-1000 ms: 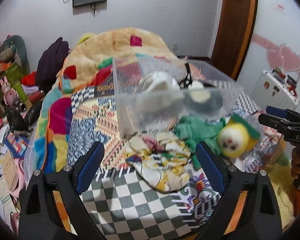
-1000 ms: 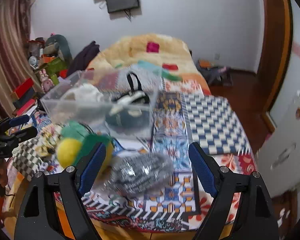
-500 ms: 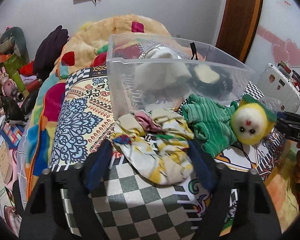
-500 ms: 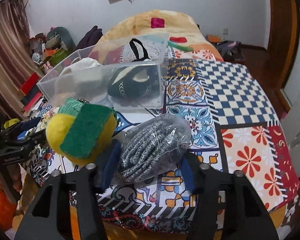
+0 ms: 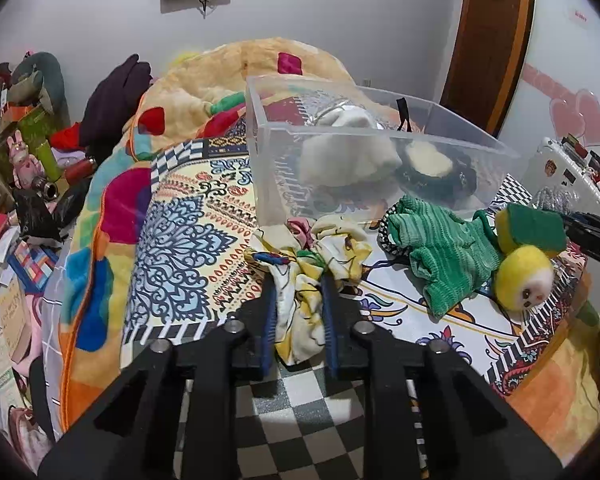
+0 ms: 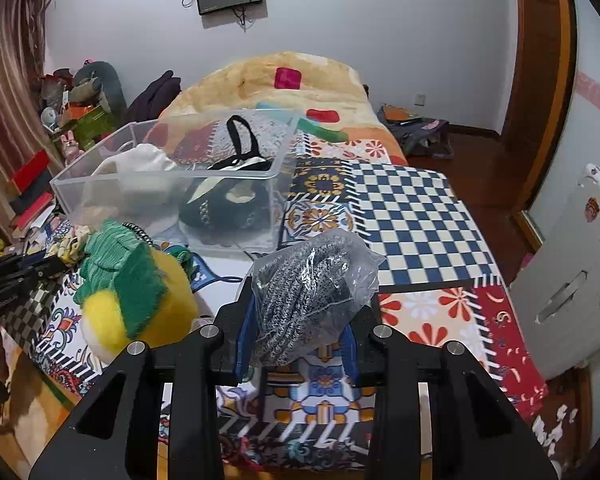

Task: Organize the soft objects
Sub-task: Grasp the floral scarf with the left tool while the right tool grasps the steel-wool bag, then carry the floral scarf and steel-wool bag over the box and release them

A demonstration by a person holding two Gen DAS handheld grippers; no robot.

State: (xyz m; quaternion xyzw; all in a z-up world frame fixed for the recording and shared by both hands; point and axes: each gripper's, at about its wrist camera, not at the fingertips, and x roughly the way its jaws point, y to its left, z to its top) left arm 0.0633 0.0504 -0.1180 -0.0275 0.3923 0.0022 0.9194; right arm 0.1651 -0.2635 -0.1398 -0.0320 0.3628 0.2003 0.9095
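Yellow cloth (image 5: 300, 312) sits pinched between my left gripper (image 5: 299, 280) jaws; right gripper (image 6: 296, 308) pinches the bagged knit (image 6: 312, 288). Next I judge: lift both forward into the bin (image 5: 380, 136).

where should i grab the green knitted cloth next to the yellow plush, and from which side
Grip the green knitted cloth at its bunched upper end near the clear bin, coming down from above. It lies flat and limp on the bedspread, so only a raised fold gives the tongs purchase. Its lower right edge touches the yellow plush, so stay clear of that side.
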